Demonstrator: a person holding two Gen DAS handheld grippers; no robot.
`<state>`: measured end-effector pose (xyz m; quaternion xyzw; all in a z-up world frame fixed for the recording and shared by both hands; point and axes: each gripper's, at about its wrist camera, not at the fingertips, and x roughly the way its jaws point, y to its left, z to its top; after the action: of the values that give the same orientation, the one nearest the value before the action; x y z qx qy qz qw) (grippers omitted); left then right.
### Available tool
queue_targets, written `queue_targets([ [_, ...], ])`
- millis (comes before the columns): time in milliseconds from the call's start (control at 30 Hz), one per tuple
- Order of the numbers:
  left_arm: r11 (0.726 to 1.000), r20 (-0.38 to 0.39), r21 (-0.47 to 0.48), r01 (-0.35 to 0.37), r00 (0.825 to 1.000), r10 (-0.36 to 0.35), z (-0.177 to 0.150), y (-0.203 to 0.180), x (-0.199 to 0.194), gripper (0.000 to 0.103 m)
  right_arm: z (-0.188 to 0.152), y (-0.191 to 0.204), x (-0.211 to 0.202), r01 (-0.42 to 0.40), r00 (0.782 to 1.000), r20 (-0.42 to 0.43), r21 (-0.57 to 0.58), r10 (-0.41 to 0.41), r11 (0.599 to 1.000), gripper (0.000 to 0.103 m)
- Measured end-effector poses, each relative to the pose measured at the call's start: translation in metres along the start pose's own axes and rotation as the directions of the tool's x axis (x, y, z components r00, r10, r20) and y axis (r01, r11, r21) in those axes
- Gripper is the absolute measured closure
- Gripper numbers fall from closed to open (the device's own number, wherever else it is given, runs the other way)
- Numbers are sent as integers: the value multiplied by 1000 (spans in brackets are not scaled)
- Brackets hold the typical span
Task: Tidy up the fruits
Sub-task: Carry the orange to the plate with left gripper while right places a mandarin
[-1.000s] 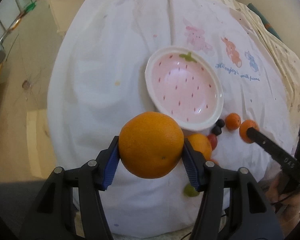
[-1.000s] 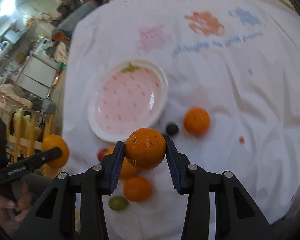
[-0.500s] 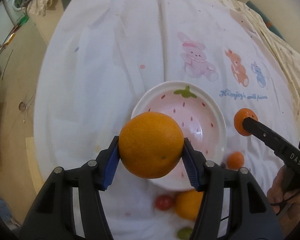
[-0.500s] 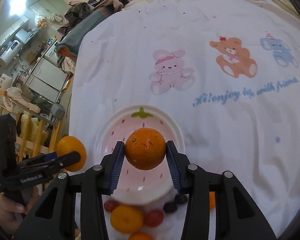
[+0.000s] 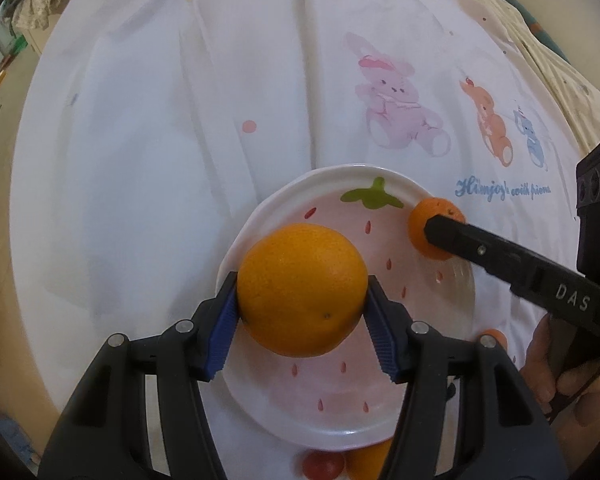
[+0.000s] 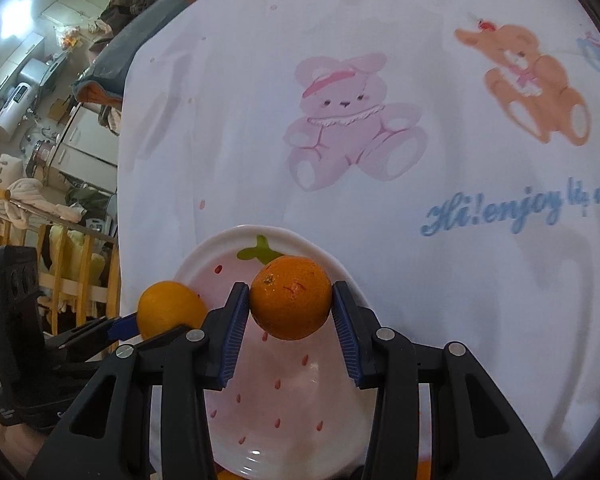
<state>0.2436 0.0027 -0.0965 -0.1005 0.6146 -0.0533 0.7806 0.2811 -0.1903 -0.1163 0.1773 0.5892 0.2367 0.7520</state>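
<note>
My left gripper (image 5: 302, 302) is shut on a large orange (image 5: 302, 288) and holds it above the left part of the strawberry-patterned plate (image 5: 380, 420). My right gripper (image 6: 290, 304) is shut on a smaller mandarin (image 6: 290, 296) above the same plate (image 6: 300, 432). The right gripper enters the left wrist view from the right, with the mandarin (image 5: 424, 220) over the plate's far right rim. The left gripper's orange (image 6: 168, 308) shows in the right wrist view at the plate's left edge. The plate holds no fruit.
The plate lies on a white cloth (image 5: 160, 160) printed with cartoon bears. Below the plate's near rim lie a small red fruit (image 5: 324, 466) and an orange fruit (image 5: 364, 460); another small orange fruit (image 5: 494, 336) lies at its right. Household clutter (image 6: 40, 120) stands beyond the cloth's left edge.
Both grippers have moved forward with their fruit and now hang over the plate. The plate has grown larger in both views, and the loose fruit has slipped toward the bottom edges.
</note>
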Motion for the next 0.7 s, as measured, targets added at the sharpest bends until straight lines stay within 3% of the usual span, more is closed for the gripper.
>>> queue_targets([
  [200, 999, -26, -8, 35, 999, -35, 5, -4, 11, 46, -2, -6, 6, -53, 998, -21, 47, 54, 997, 57],
  [500, 1000, -34, -7, 29, 999, -29, 5, -7, 13, 43, -3, -8, 6, -58, 998, -28, 48, 59, 997, 57],
  [600, 999, -36, -19, 49, 998, -50, 4, -7, 12, 27, -2, -9, 3, -80, 997, -13, 57, 81, 995, 48],
  [700, 999, -27, -16, 41, 999, -41, 5, -8, 9, 22, 1, -8, -3, -78, 997, 12, 51, 78, 996, 41],
])
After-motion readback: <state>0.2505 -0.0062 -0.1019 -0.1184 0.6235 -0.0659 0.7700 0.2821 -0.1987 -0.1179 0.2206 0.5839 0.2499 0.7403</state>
